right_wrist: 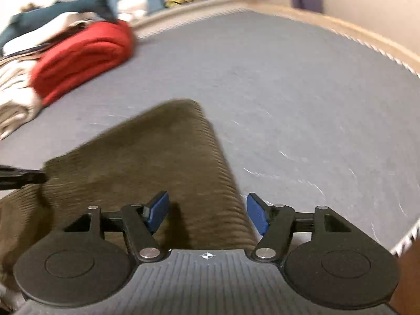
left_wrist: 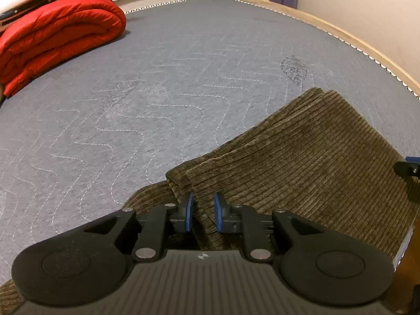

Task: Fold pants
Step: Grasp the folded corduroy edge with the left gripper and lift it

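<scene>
Two layers of pants [left_wrist: 302, 157] lie stacked on the mattress [left_wrist: 183, 65], leg ends offset, seen from my left wrist. My left gripper [left_wrist: 204, 214] sits low over the near end; its jaws stand narrow with a ridge of corduroy between the pads [left_wrist: 187, 210]. Whether the pads pinch it or merely flank it I cannot tell. A red quilt [left_wrist: 57, 34] sits far off at the left, well apart from the work.

Right wrist view, blurred: the pants [right_wrist: 147, 157] run away from me as one long strip with a square far end. My right gripper [right_wrist: 207, 214] has its jaws wide, straddling the strip's right edge, pads clear of the cloth, holding nothing. The tip of my left gripper [right_wrist: 23, 176] shows at the strip's left edge.

Judgement: legs are laid together lengthwise; the crosswise fold is not yet made. Next move calls for both jaws to take the near end at its two corners and carry it to the far end, edges kept aligned.
</scene>
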{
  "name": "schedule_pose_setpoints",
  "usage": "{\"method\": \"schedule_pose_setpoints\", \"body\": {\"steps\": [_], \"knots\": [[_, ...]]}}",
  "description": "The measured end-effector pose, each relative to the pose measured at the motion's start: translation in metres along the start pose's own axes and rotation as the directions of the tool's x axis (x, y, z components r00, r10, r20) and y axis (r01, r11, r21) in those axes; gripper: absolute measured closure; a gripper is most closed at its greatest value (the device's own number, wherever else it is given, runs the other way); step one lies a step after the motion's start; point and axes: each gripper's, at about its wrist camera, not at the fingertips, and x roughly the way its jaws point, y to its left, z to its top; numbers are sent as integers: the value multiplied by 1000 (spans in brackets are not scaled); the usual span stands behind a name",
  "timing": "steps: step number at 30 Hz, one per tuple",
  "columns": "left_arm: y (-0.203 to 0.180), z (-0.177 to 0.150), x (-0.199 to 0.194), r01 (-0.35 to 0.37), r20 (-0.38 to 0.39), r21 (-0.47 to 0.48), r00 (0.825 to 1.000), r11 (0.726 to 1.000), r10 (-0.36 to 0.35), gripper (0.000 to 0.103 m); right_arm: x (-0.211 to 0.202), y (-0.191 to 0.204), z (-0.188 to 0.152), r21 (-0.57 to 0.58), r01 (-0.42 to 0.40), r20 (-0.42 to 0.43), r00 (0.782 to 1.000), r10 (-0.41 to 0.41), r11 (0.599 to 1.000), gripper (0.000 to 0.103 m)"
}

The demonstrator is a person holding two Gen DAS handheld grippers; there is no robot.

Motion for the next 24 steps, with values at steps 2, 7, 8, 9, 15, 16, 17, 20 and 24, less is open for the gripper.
{"method": "schedule_pose_setpoints", "body": {"steps": [2,7,8,9,15,16,17,20,24], "knots": [[-1,0,0,0,1,2,1000,1000,0,83,0,1,-1,0,18,-5,1000,-18,1000,25],[0,-1,-3,-6,13,3,1000,1000,6,75,8,2,-1,-10,27,-57,998,-28,1000,18],[1,-1,-5,-8,17,0,1000,1000,8,75,11,0,-1,6,12,-83,996,-11,1000,18],[2,-1,-6,-7,22,-3,1000,1000,7,75,14,-2,-2,28,-9,-105,994,12,1000,18],[9,3,-20,7,59,-38,998,999,-4,75,13,-2,-1,53,-55,-120,991,61,997,47],[10,5,-23,12,66,-46,998,999,-9,74,10,-1,0,60,-55,-110,992,61,997,58],[12,5,-26,19,75,-55,997,998,-15,70,4,3,0,68,-60,-102,993,66,996,66],[16,9,-37,45,109,-77,993,996,-37,57,-11,22,4,24,-44,-60,997,45,999,76],[27,14,-58,184,155,-151,975,971,-161,28,-47,78,14,-191,-15,55,998,26,982,79]]}}
